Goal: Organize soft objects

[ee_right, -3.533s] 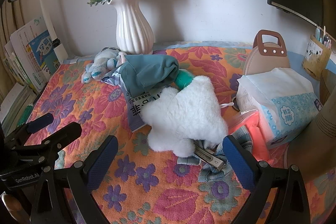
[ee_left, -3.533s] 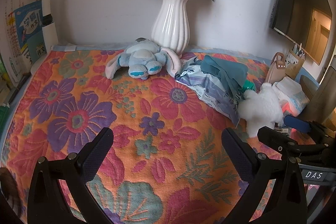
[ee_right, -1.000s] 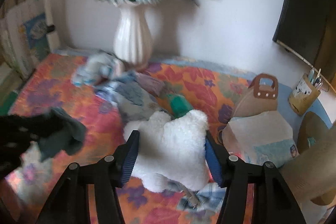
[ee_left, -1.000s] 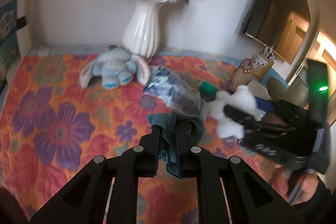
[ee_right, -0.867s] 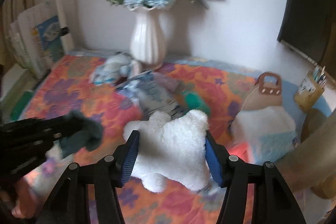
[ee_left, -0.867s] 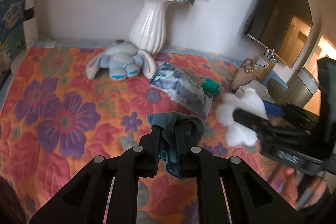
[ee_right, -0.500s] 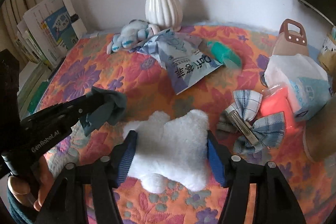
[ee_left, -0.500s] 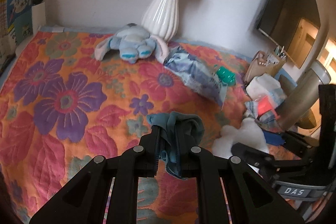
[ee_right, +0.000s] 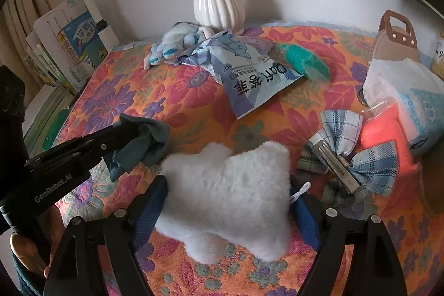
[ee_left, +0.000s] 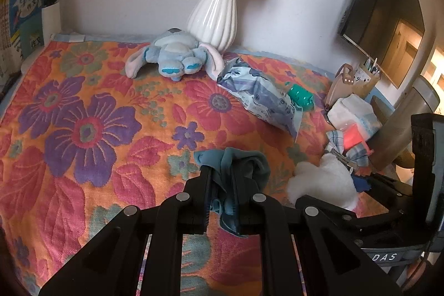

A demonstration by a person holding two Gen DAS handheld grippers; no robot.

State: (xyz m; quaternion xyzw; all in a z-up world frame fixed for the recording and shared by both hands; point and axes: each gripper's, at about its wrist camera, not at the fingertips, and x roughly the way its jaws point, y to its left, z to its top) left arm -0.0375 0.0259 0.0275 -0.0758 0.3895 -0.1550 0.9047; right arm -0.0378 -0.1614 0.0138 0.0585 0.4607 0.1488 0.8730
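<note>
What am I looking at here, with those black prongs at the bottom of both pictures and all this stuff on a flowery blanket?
No robot: a person holds a two-finger tool in each hand, each carrying a wide-angle camera looking along its fingers. The left tool is shut on a teal cloth. The right tool has just been opening around a white star-shaped plush, its pads no longer pressing. On the floral blanket lie a blue plush toy, a printed packet, a plaid bow clip and a white vase of flowers.

Black tools (ee_left: 222, 185), blue pads (ee_right: 151, 208)
</note>
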